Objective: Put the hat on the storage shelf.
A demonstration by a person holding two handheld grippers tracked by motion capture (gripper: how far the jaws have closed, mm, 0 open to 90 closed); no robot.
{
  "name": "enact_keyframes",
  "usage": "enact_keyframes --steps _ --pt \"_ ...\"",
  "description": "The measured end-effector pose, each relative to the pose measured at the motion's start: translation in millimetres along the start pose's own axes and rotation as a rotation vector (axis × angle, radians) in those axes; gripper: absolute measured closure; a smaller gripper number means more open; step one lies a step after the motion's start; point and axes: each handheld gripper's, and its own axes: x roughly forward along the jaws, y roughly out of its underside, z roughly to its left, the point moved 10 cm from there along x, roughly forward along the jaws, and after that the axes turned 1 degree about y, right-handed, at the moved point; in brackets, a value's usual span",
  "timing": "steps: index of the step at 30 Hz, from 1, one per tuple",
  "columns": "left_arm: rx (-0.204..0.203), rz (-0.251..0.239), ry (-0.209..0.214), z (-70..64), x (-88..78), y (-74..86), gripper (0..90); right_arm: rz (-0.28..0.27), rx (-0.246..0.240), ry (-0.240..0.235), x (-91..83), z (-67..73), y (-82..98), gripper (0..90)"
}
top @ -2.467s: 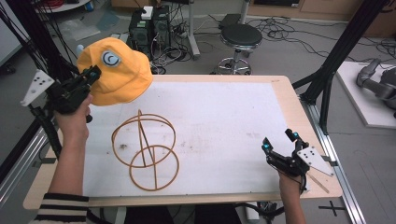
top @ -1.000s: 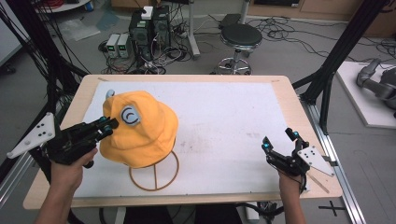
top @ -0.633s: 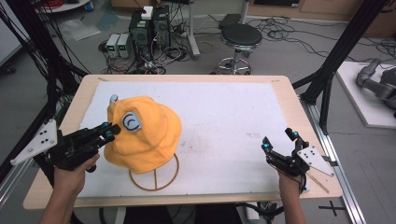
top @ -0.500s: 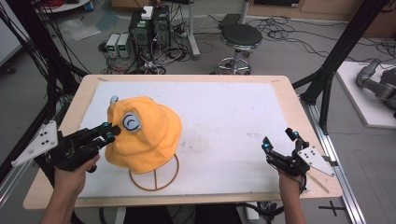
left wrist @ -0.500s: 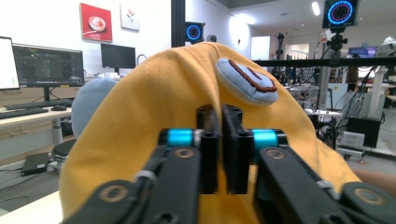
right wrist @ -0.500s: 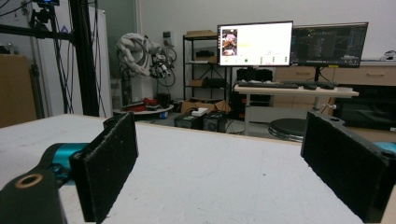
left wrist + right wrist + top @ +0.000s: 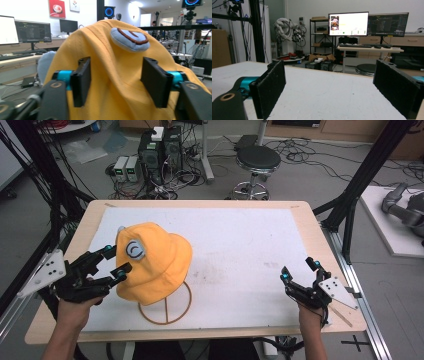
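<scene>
The orange hat [image 7: 156, 265] sits draped over a wire stand [image 7: 166, 307] at the left front of the desk [image 7: 240, 245], on its white mat. It is a soft, ribbed-knit piece with a round pale-blue patch [image 7: 134, 249] on its crown, the patch edged and marked in dark brown, and a second bluish bit peeks out at its far left side. Only the stand's bottom ring and cross-bar show beneath the brim.

The left gripper [image 7: 114, 262] is at the hat's left flank; its jaws have just been opening and now stand apart, one on either side of the cloth, with no clear pinch on it. The left gripper view [image 7: 116, 82] brings the knit texture and the padded, raised shape of the patch up close (the high view gives these only as flat colour), while the high view alone shows the stand and where the hat lies.

The right gripper [image 7: 300, 276] rests well apart at the desk's right front, jaws spread, nothing between them.
</scene>
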Motion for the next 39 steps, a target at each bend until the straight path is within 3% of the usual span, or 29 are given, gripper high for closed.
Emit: enact_keyframes --steps 9,15,17,22,24,29,31,34,35,39 --pt "-0.010 -0.017 -0.036 9.9 -9.6 -0.8 30.7 -0.005 -0.002 0.001 -0.2 -0.1 -1.0 10.8" --pt "-0.029 -0.074 -0.108 30.4 -38.6 -12.9 23.9 -0.013 -0.001 0.003 -0.9 -1.5 -2.7 10.8" --pt "-0.046 -0.121 -0.139 38.4 -51.0 -21.9 19.9 -0.013 0.000 0.000 -0.8 -1.3 -2.8 10.8" --pt "-0.028 -0.178 -0.266 59.4 -68.5 -28.9 14.5 -0.005 -0.003 -0.004 0.7 0.3 -0.6 10.8" --pt "-0.019 -0.173 -0.355 73.2 -72.5 -22.0 14.5 -0.007 -0.009 -0.006 1.4 0.9 -0.8 10.8" --pt "0.016 -0.085 -0.632 108.6 -79.2 9.7 14.9 -0.004 -0.006 -0.009 3.5 4.2 -0.9 10.8" --pt "0.024 -0.072 -0.722 116.7 -83.0 21.5 14.9 -0.007 -0.003 -0.012 4.7 4.9 -1.0 10.8" --pt "0.043 -0.082 -0.796 120.0 -87.9 33.8 15.4 -0.006 0.003 -0.007 6.4 4.3 -0.8 10.8" --pt "0.043 -0.087 -0.797 119.6 -88.7 40.0 15.4 -0.007 0.003 -0.004 6.9 3.8 -1.1 10.8" --pt "0.057 -0.028 -0.766 114.4 -90.1 60.3 15.3 -0.010 0.010 0.003 7.4 1.2 -0.8 10.8"
